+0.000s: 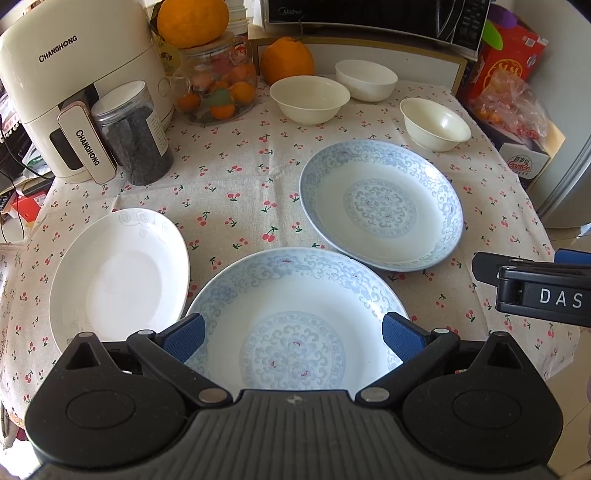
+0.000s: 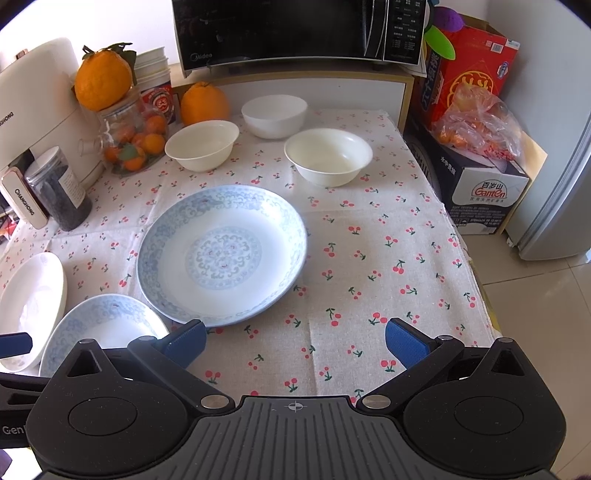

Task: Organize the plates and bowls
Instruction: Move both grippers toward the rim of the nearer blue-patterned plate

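Note:
Two blue-patterned plates lie on the cherry-print cloth: a near plate (image 1: 291, 295) (image 2: 99, 325) and a far plate (image 1: 380, 203) (image 2: 221, 254). A plain white plate (image 1: 118, 273) (image 2: 29, 302) sits at the left. Three white bowls stand at the back: a left bowl (image 1: 309, 99) (image 2: 201, 144), a rear bowl (image 1: 366, 79) (image 2: 274, 115) and a right bowl (image 1: 435, 123) (image 2: 328, 156). My left gripper (image 1: 293, 336) hovers open over the near plate, holding nothing. Over bare cloth, right of the plates, my right gripper (image 2: 295, 343) is open and empty.
A white air fryer (image 1: 70, 85), a dark-filled jar (image 1: 135, 136) and a glass jar of small oranges (image 1: 218, 85) crowd the back left. A microwave (image 2: 299, 33) sits on a shelf behind the bowls. Boxes (image 2: 476, 177) stand beyond the table's right edge.

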`<move>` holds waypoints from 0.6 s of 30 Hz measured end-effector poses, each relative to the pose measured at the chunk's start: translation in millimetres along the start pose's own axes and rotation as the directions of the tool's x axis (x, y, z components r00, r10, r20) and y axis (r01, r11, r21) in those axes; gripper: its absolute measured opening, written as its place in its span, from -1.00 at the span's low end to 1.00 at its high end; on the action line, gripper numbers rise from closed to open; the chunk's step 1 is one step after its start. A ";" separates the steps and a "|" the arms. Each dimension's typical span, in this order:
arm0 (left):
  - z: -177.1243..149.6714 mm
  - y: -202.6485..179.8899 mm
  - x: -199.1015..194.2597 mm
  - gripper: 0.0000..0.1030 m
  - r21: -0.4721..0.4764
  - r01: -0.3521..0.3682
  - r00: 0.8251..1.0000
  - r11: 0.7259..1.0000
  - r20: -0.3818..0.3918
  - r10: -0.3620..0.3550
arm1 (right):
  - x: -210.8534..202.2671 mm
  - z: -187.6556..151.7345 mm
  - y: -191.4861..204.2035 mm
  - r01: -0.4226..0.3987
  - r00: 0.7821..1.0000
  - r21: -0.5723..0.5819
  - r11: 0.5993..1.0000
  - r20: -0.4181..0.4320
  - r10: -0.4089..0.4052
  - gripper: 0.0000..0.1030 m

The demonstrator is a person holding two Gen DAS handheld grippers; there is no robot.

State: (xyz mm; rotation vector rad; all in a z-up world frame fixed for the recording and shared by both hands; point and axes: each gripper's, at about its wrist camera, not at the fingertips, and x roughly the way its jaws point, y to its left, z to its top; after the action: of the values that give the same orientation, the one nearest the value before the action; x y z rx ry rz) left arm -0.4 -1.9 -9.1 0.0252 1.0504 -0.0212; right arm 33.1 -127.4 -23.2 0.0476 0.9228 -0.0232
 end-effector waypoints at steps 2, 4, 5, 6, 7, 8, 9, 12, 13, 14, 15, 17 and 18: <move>0.2 -0.7 0.4 0.99 0.003 0.000 1.000 1.000 0.000 0.000 | 0.2 0.4 -0.1 0.000 1.000 0.002 1.000 0.000 0.000 1.00; 0.8 -0.2 0.5 0.99 0.004 0.001 1.000 1.000 -0.001 -0.001 | 0.4 0.8 -0.7 0.002 1.000 0.005 1.000 0.000 -0.002 1.00; 0.9 -0.2 0.7 0.99 0.004 0.004 1.000 1.000 -0.002 -0.004 | 0.5 0.9 -0.7 0.003 1.000 0.006 1.000 0.000 -0.003 1.00; 1.2 0.1 1.1 0.99 0.005 0.008 1.000 1.000 -0.002 -0.008 | 0.8 0.9 -1.0 0.003 1.000 0.007 1.000 -0.001 -0.003 1.00; 1.4 0.4 1.5 0.99 0.004 0.013 1.000 1.000 -0.003 -0.013 | 1.1 1.0 -1.3 0.003 1.000 0.008 1.000 -0.001 -0.003 1.00; 1.5 0.6 1.8 0.99 0.004 0.014 1.000 1.000 -0.003 -0.014 | 1.4 1.1 -1.6 0.003 1.000 0.010 1.000 -0.002 -0.003 1.00; 1.5 0.9 2.2 0.99 0.004 0.015 1.000 1.000 -0.004 -0.015 | 1.5 1.1 -2.1 0.003 1.000 0.012 1.000 -0.003 -0.002 1.00; 1.7 1.1 2.5 0.99 0.004 0.017 1.000 1.000 -0.003 -0.017 | 1.9 1.4 -2.3 0.001 1.000 0.015 1.000 -0.002 -0.001 1.00; 1.8 1.3 2.7 0.99 0.005 0.018 1.000 1.000 -0.003 -0.018 | 2.0 1.3 -2.3 0.002 1.000 0.014 1.000 -0.003 -0.002 1.00; 1.8 1.3 2.9 0.99 0.006 0.019 1.000 1.000 -0.004 -0.019 | 1.9 1.1 -2.3 0.001 1.000 0.013 1.000 -0.003 -0.001 1.00; 1.9 1.2 3.1 0.99 0.007 0.022 1.000 1.000 -0.004 -0.022 | 2.0 1.1 -2.3 0.001 1.000 0.013 1.000 -0.003 -0.001 1.00; 2.4 1.4 3.7 0.99 0.009 0.032 0.999 0.999 -0.006 -0.032 | 2.1 0.8 -2.2 0.002 1.000 0.012 1.000 -0.002 -0.002 1.00; 2.6 1.6 4.1 0.99 0.009 0.035 0.999 0.999 -0.005 -0.035 | 2.5 0.9 -2.2 0.004 1.000 0.011 1.000 -0.001 -0.004 1.00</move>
State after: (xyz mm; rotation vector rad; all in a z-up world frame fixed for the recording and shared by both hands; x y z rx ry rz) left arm 3.9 -0.4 -11.3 0.0157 1.0557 -0.0575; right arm 35.2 -129.7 -24.7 0.0561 0.9240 -0.0322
